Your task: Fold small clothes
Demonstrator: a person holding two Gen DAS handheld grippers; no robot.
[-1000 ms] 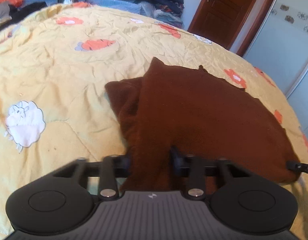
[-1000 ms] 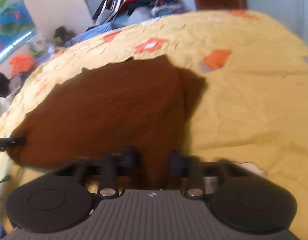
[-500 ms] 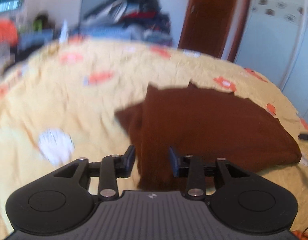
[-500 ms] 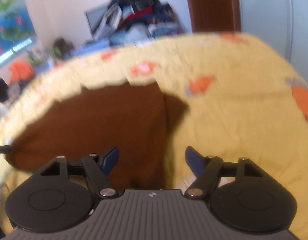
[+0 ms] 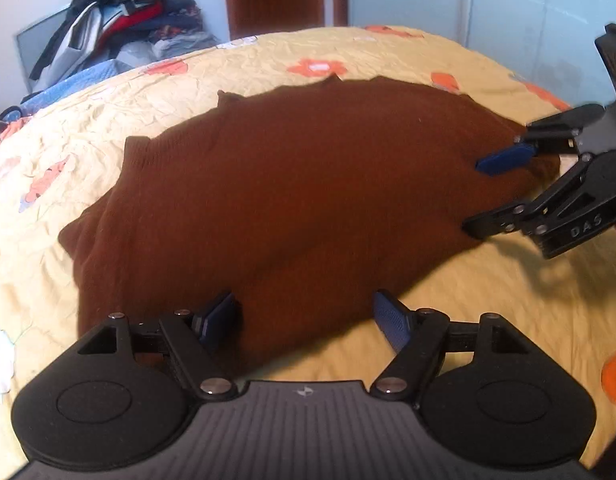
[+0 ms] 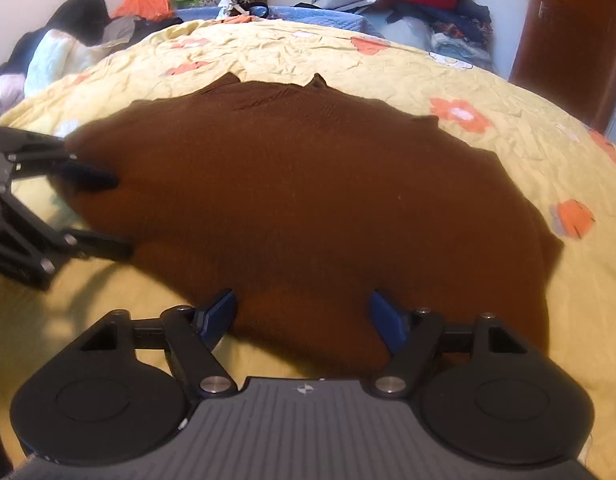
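Both tools had the brown cloth pinched a second ago, and now they have let it go. Each one has also swung round, so that each camera sees the other tool across the cloth.

The left tool point(image 5: 306, 316) is opening wider right now. Its blue pads sit apart, one over the near edge of the brown sweater point(image 5: 292, 192) and one over the yellow bed cover point(image 5: 487, 280). Neither pad presses the cloth. The right tool point(image 6: 304, 314) is spread wide too. The near edge of the sweater lies between its pads, but it is not squeezed. So both tools are loose and hold nothing.

The brown sweater point(image 6: 308, 200) lies flat on the bed, in the middle of the yellow cover with orange flowers point(image 6: 459, 114). Its long way runs from side to side, from one tool to the other. It looks folded over already, with a sleeve edge poking out at one end.

I think the next fold goes across that long way. The left tool sits at one end and the right tool at the other, so each is nearest its own end. Either could grab its end and carry it over to meet the far one.

A pile of clothes point(image 5: 120, 12) sits far off by the wall.
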